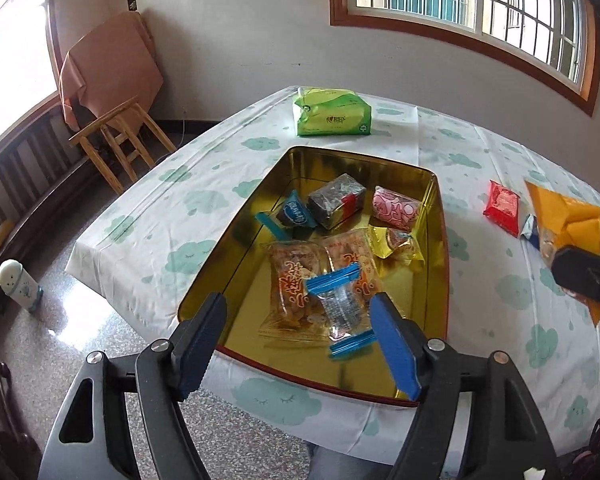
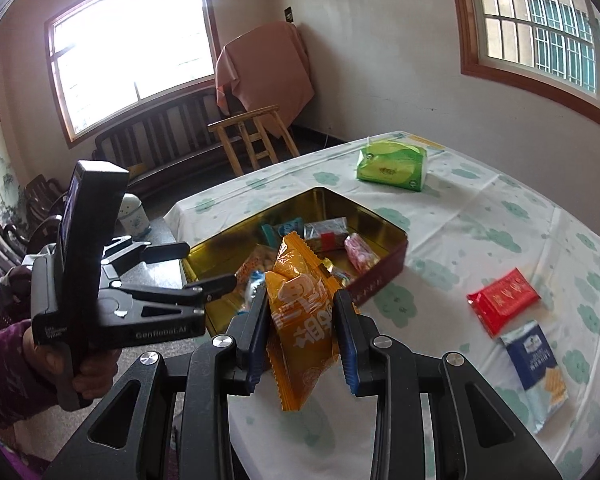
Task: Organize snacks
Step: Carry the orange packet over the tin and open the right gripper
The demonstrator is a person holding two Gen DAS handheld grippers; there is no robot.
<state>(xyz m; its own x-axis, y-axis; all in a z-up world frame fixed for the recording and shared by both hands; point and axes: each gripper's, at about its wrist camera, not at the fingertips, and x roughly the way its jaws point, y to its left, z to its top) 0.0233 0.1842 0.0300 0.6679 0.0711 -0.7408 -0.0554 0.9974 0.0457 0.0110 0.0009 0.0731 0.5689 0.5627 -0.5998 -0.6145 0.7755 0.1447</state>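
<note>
1. Right now the left hand-held gripper (image 1: 300, 344) hangs over the near end of the gold-lined rectangular metal tin (image 1: 236, 240), its blue pads spread wide, pressing on nothing.
2. Between those pads, but free of them, a clear candy wrapper with blue ends (image 1: 340, 308) lies atop two transparent orange-printed snack packets (image 1: 292, 280) inside the tin.
3. Meanwhile the right hand-held gripper (image 2: 302, 336) is clamped narrow on an orange crinkled snack bag (image 2: 304, 300), held above the tin's near edge.
4. On the cloud-print table (image 2: 480, 220), a red packet (image 2: 504, 296) and a blue-and-white cracker pack (image 2: 534, 360) lie outside the tin.
</note>
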